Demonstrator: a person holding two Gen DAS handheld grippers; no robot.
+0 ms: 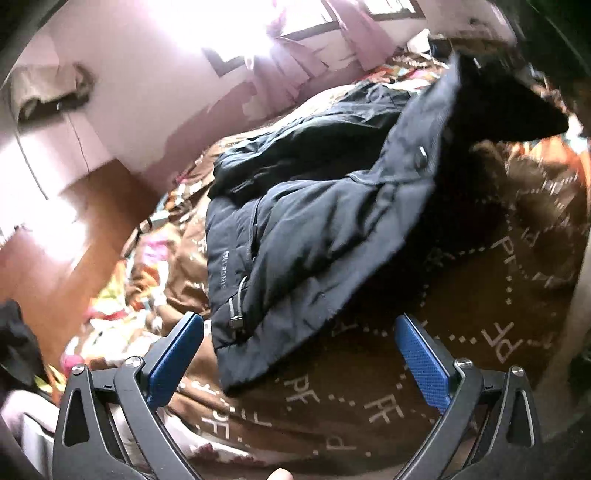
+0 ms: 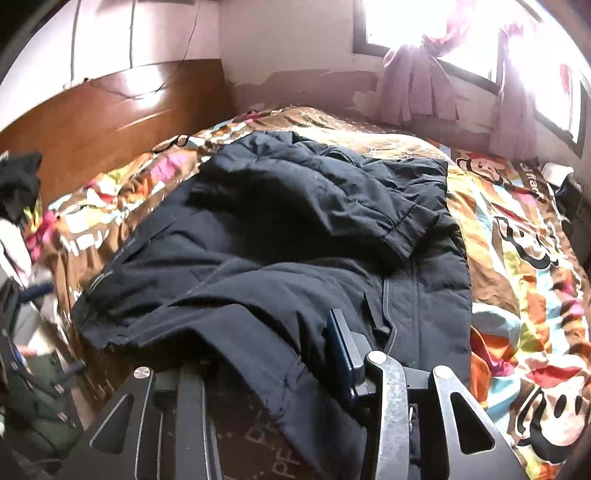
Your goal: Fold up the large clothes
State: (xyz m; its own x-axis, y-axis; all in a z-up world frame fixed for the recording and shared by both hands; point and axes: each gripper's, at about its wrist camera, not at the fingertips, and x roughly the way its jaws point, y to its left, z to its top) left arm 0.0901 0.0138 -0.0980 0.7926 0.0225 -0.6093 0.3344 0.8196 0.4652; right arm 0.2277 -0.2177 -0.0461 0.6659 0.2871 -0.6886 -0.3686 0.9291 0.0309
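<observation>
jacket [image 2: 280,236], dark and padded, lies spread on the bed [image 2: 517,258], on top of a brown and cartoon-patterned blanket [image 1: 461,332]. in the right wrist view one sleeve [image 2: 402,206] is laid across the body of the jacket, and the lower part is raised toward the camera.

the right tongs [image 2: 332,350] appear to pinch a fold of the jacket near the front zipper; only one blue pad shows, pressed against the cloth, so the grip is a judgement. the left tongs [image 1: 299,365] are spread wide and hold nothing, hovering above the blanket just beside the jacket's hem.

i judge that the folding is in an early step: one side is being lifted to bring it over the middle. the next move probably calls for the left tongs to take the free hem, so both corners travel together.

the wooden headboard [image 2: 110,118] is near the far-left edge, and other clothes [image 2: 18,177] lie there. to the right, toward the window [image 2: 424,22], the bed has open room.
</observation>
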